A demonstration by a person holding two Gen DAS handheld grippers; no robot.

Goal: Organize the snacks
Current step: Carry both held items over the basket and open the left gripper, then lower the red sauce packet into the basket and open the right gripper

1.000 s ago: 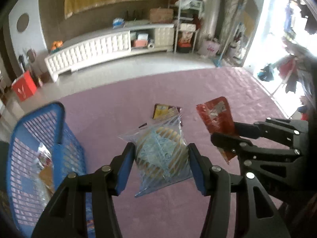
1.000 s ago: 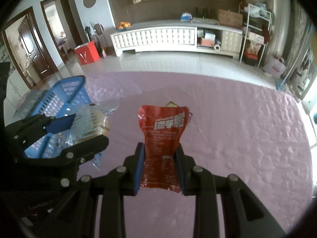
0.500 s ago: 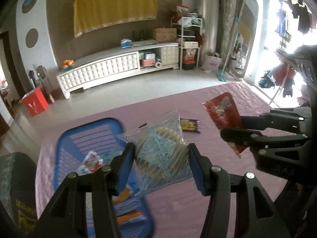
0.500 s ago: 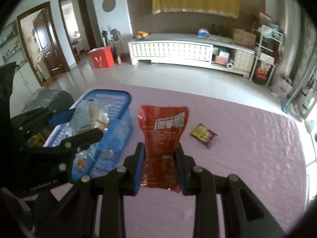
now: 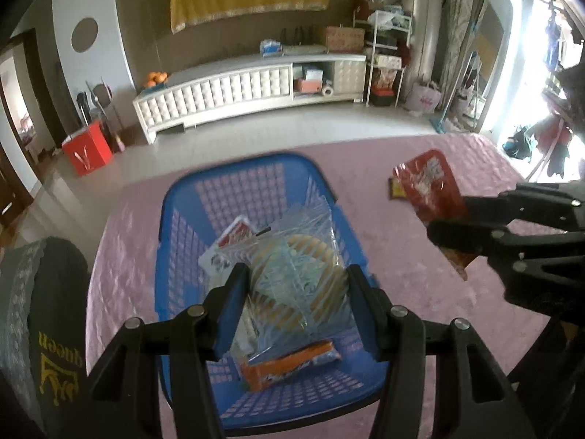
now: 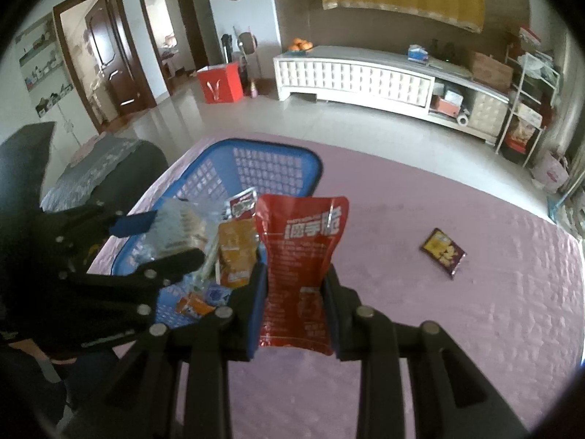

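Observation:
My left gripper [image 5: 296,285] is shut on a clear bag of biscuits [image 5: 299,274] and holds it above the blue basket [image 5: 241,190]. The basket holds several snack packs, among them an orange one [image 5: 289,366]. My right gripper [image 6: 294,281] is shut on a red snack pouch [image 6: 299,252] and holds it just right of the basket [image 6: 270,161]. The left gripper with its bag [image 6: 179,230] shows at the left of the right wrist view. The red pouch [image 5: 427,190] shows at the right of the left wrist view.
A small dark yellow snack pack [image 6: 442,252] lies on the purple quilted surface [image 6: 475,311] to the right. A dark cushion [image 5: 44,311] sits left of the basket. A white TV cabinet [image 5: 248,87] and a red box [image 5: 86,148] stand across the floor.
Both grippers have swung left with their packs. The left one now holds the biscuit bag over the basket; the right one has come up beside the basket.

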